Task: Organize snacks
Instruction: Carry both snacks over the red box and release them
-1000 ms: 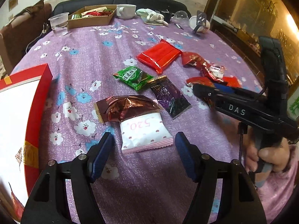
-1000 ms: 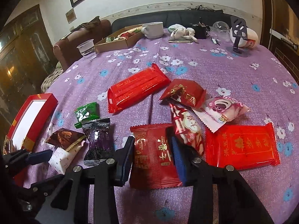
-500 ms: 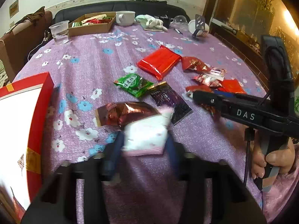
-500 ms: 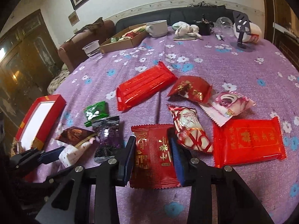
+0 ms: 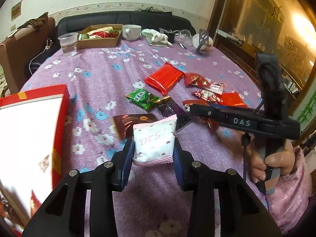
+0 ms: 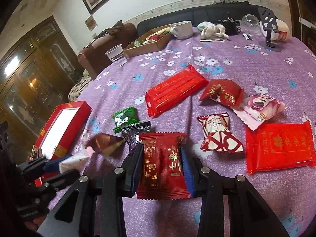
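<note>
**Holding two soft packets, one in each pair of tongs**

Starting at the left edge of the desk [image 5: 102,75], I see the red box [image 5: 29,138] lying open there, probably where the snacks go. Just right of it my left tongs [image 5: 153,158] are clamped on the white packet [image 5: 155,142], blue pads [image 5: 128,158] pressing its two long sides, the packet apparently lifted clear of the cloth. I judge it light, puffy and crushable, its film slippery, so a side grip near the middle suits it. Further right, near my edge of the desk, the right tongs [image 6: 161,169] are closed on the dark red packet [image 6: 162,164], again at both sides. It looks flat, light and crinkly. Other snacks lie scattered beyond.
</note>
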`<state>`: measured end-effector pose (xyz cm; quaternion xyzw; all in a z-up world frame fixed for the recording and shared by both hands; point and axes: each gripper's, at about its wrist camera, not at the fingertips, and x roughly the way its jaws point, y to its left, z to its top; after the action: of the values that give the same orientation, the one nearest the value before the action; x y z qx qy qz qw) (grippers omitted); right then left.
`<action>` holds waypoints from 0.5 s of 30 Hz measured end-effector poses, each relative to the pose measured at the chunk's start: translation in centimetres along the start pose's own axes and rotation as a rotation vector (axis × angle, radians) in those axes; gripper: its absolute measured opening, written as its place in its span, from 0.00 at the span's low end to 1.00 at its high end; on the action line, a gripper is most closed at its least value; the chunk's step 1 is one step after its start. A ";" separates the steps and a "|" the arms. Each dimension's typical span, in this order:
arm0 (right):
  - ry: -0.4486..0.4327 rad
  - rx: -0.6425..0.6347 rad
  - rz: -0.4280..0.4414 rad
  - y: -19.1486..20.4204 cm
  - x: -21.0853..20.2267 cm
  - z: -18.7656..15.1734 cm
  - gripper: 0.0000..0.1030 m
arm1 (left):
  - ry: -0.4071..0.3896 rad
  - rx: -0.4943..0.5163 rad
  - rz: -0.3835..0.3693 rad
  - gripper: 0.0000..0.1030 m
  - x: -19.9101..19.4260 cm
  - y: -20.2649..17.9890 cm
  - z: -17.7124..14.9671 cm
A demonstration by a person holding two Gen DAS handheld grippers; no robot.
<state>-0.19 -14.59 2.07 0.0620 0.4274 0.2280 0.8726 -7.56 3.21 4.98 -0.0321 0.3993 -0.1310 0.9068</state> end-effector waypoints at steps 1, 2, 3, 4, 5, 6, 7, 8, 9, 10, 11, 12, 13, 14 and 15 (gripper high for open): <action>0.000 -0.004 -0.001 0.1 0.0 0.0 0.36 | -0.009 -0.002 0.003 0.34 -0.5 0.1 0.0; -0.001 -0.006 -0.001 0.1 0.0 0.0 0.36 | -0.021 -0.004 0.005 0.34 -1.0 0.2 0.0; -0.004 -0.006 -0.001 0.1 0.0 -0.1 0.36 | -0.033 -0.004 0.009 0.34 -1.5 0.3 0.0; -0.008 -0.003 0.000 0.1 -0.1 -0.1 0.36 | -0.049 -0.001 0.017 0.34 -2.1 0.4 0.0; -0.011 -0.002 0.000 0.1 -0.1 -0.1 0.36 | -0.068 0.002 0.027 0.34 -2.8 0.5 0.0; -0.015 -0.001 0.001 0.1 -0.2 0.0 0.36 | -0.086 0.003 0.038 0.34 -3.4 0.7 0.1; -0.020 -0.001 0.002 0.1 -0.3 -0.1 0.36 | -0.102 0.001 0.048 0.34 -3.9 0.9 0.2; -0.022 -0.001 0.002 0.1 -0.3 -0.1 0.36 | -0.119 0.000 0.061 0.34 -4.5 1.2 0.2; -0.024 0.000 0.002 0.2 -0.3 -0.1 0.36 | -0.132 0.001 0.076 0.34 -5.0 1.5 0.3; -0.024 0.002 0.002 0.3 -0.3 -0.1 0.36 | -0.144 0.004 0.098 0.34 -5.5 1.9 0.4; -0.023 0.001 0.003 0.5 -0.4 -0.1 0.36 | -0.155 0.003 0.115 0.34 -6.0 2.2 0.4; -0.024 -0.001 0.002 0.7 -0.5 -0.2 0.36 | -0.170 -0.002 0.135 0.34 -6.5 2.8 0.4; -0.030 0.001 0.005 1.0 -0.6 -0.2 0.36 | -0.183 -0.008 0.155 0.34 -7.1 3.3 0.4; -0.034 0.004 0.015 1.4 -0.8 -0.2 0.36 | -0.191 -0.012 0.170 0.34 -7.3 3.8 0.4; -0.037 0.006 0.030 1.9 -0.9 -0.2 0.36 | -0.201 -0.020 0.189 0.34 -7.7 4.5 0.4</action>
<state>-1.52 -13.37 3.17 0.0754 0.4110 0.2387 0.8766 -11.35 9.53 10.03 -0.0162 0.3090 -0.0370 0.9502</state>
